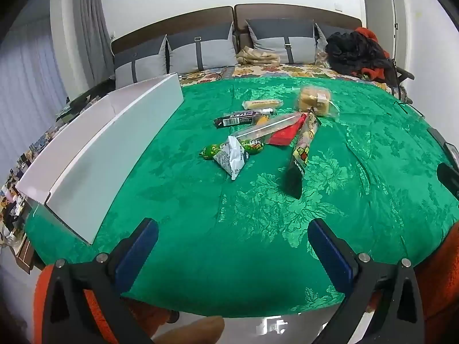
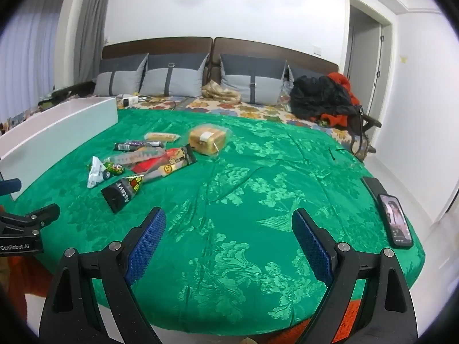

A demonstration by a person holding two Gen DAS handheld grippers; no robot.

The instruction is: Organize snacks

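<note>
At 12 o'clock from both wide-open, empty grippers, left gripper (image 1: 232, 246) and right gripper (image 2: 229, 238), lies the snack pile (image 1: 258, 132); lift the nearest black-ended packet (image 1: 298, 166) first, toward the white box (image 1: 94, 154) at 10 o'clock.

Bare green cloth (image 2: 229, 200) lies before the snack heap (image 1: 258, 132), white box (image 1: 100, 154) walling its left

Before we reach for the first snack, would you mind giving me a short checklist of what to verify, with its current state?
1. Left claw open and empty: ok.
2. Right claw open and empty: ok.
3. Long white cardboard box sits beside the pile, open at the top: ok; its contents: cannot tell.
4. Snacks separated for single picks: not ok; the clear-wrapped stick pack overlaps the red packet.
5. Wrapped bread loaf lies apart, reachable: ok.
6. Black phone at the green bedspread edge: ok, away from snacks.
</note>
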